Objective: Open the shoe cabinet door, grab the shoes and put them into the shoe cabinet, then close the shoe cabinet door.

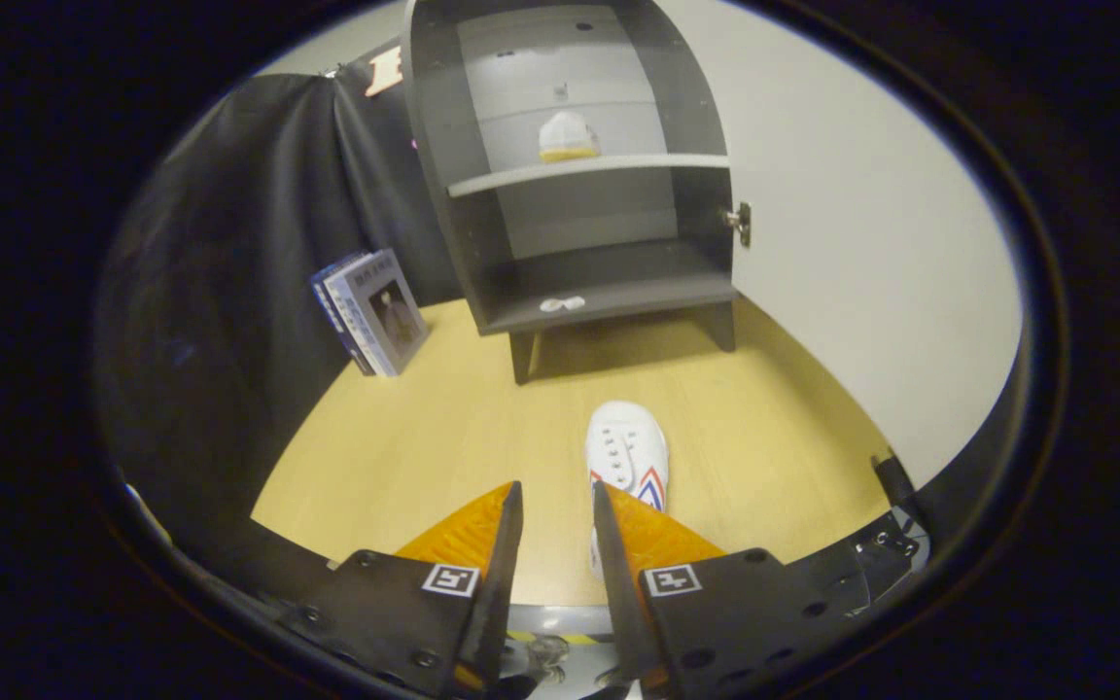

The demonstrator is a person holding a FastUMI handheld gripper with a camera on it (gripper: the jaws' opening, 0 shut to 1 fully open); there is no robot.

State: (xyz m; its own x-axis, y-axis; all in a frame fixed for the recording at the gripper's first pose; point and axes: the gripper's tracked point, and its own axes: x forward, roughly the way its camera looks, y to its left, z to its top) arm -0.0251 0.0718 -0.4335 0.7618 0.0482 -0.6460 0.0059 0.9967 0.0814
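The cabinet stands at the far side of the table with its door swung wide to the right, hinge showing at the right wall, so the opening step looks done. One shoe already sits on the upper shelf, toe end toward the back as far as can be told, which suggests that shelf is where the pair belongs. The second shoe lies on the table well short of the cabinet, laces up, its length pointing toward the opening. The gripper hangs above the table's near edge with its jaws parted by a narrow gap and nothing between them; the right finger overlaps the shoe's near end in the view, but whether it touches the shoe I cannot tell. The gap sits a little left of the shoe, so a grasp would seem to call for a shift to the right and a wider opening before the fingers come down around the shoe's sides. A small white scrap lies on the bottom shelf's front edge; what it is I cannot tell. Some books lean against the wall left of the cabinet, clear of the route. Judged from this, the task is about halfway: one shoe stowed, one to lift, the door still to close.
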